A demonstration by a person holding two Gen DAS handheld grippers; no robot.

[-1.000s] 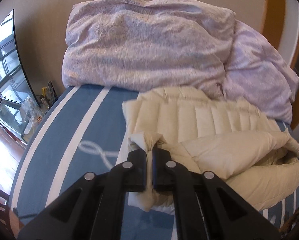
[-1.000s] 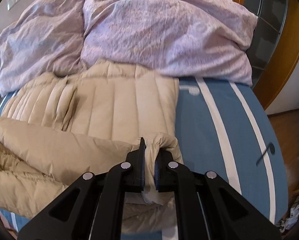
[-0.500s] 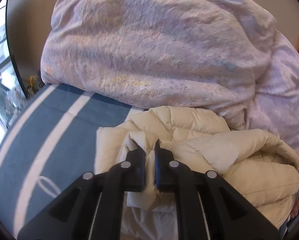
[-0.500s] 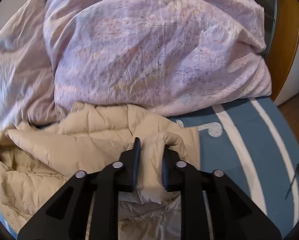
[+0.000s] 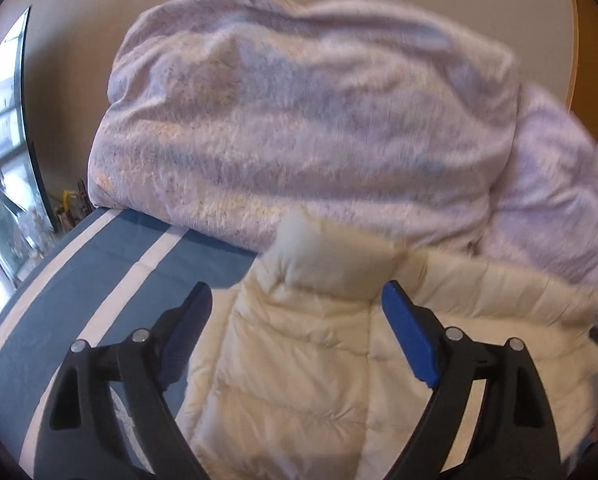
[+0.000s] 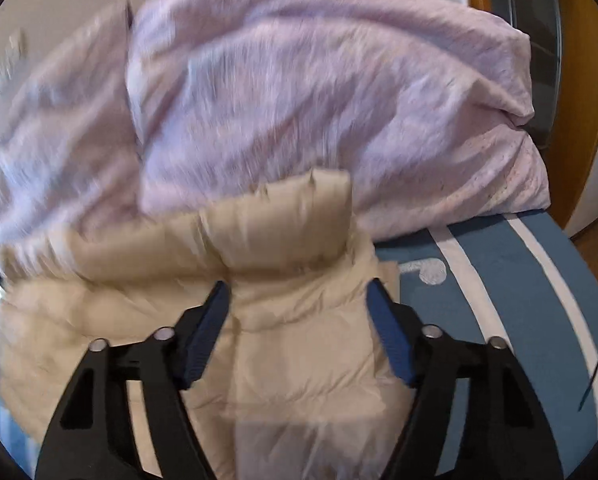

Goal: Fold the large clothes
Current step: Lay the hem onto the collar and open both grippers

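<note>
A cream quilted puffer jacket (image 5: 311,360) lies folded over on the blue striped bed; it also shows in the right wrist view (image 6: 299,352). My left gripper (image 5: 295,300) is open wide, its jaws spread either side of the jacket's left folded edge and holding nothing. My right gripper (image 6: 299,296) is open wide over the jacket's right folded edge, with a padded cuff or collar (image 6: 291,224) just beyond the fingertips. The image is blurred by motion.
A big lilac duvet (image 5: 307,120) is heaped at the far end of the bed, right behind the jacket, and shows in the right wrist view (image 6: 319,100). The blue sheet with white stripes (image 5: 99,280) lies left; a window (image 5: 3,160) far left; a wooden door frame (image 6: 579,100) right.
Both grippers carried the jacket's lower edge forward toward the duvet, folding it over, then opened and let go. The jacket now lies doubled under them.
</note>
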